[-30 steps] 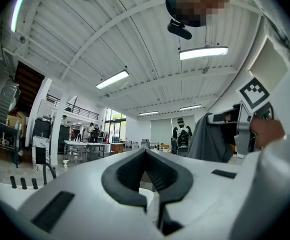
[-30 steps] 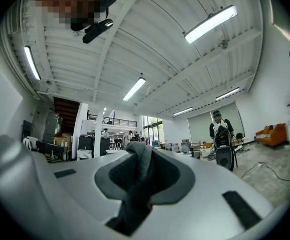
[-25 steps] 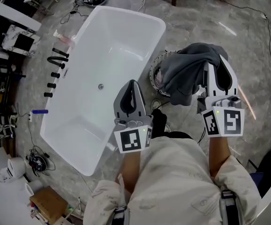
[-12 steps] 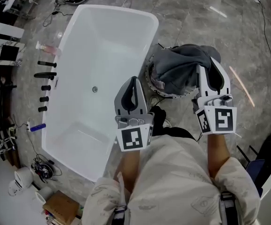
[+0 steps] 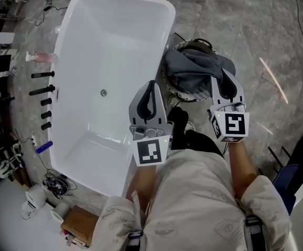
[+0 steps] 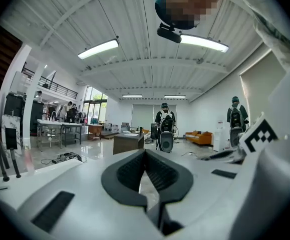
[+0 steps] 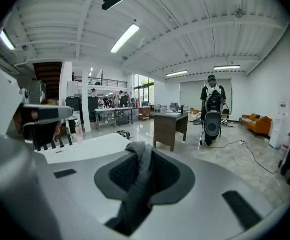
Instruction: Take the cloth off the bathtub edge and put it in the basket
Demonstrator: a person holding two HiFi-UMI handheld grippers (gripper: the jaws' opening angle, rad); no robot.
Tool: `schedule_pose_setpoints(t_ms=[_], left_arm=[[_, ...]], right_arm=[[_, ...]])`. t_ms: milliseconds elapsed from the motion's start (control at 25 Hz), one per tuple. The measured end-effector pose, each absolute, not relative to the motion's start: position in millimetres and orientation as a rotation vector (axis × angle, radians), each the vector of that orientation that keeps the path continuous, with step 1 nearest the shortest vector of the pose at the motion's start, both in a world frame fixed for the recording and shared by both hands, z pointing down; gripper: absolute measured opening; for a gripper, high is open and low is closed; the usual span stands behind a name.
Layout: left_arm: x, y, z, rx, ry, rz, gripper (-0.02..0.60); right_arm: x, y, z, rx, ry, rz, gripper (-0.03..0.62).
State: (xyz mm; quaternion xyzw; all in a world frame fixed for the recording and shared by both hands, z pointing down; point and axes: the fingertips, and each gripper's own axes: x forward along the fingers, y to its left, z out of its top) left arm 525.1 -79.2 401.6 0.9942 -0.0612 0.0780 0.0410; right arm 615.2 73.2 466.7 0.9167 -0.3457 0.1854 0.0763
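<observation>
Cloth, a grey one, lies heaped over the mouth of the round wire basket, covering most of it so that only the near and left parts of the rim show; how deep it sits inside cannot be told. The basket stands on the marbled floor just right of the white bathtub, beside the far half of the tub's right edge. The right gripper reaches over the basket's near right side with its jaws pinching a fold of the cloth. In the right gripper view that grey fold stands up between the two ribbed pads and trails down toward the camera. The left gripper is over the tub's right edge, left of the basket and apart from the cloth. In its own view the jaws are pressed together at the tips with nothing between them. Both grippers point toward the far side of the scene, each with its marker cube at the near end. Inside the tub the drain sits near the middle of the floor of the basin. Left of the tub a row of black tap fittings stands along the floor, with a pink bottle just beyond them. A dark shoe of the person shows between the two grippers, near the basket.
</observation>
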Motion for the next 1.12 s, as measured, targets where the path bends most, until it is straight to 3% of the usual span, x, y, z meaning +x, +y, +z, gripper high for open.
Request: schedule_pose_setpoints(t_ms=[800, 1120], left_arm=[[551, -106, 481, 2.99, -0.103, 0.405, 0.003], [557, -113, 496, 2.97, -0.073, 0.462, 0.003]], right_arm=[[631, 70, 762, 2.455, -0.812, 1.248, 0.051], [625, 67, 826, 2.283, -0.777, 1.493, 0.051]])
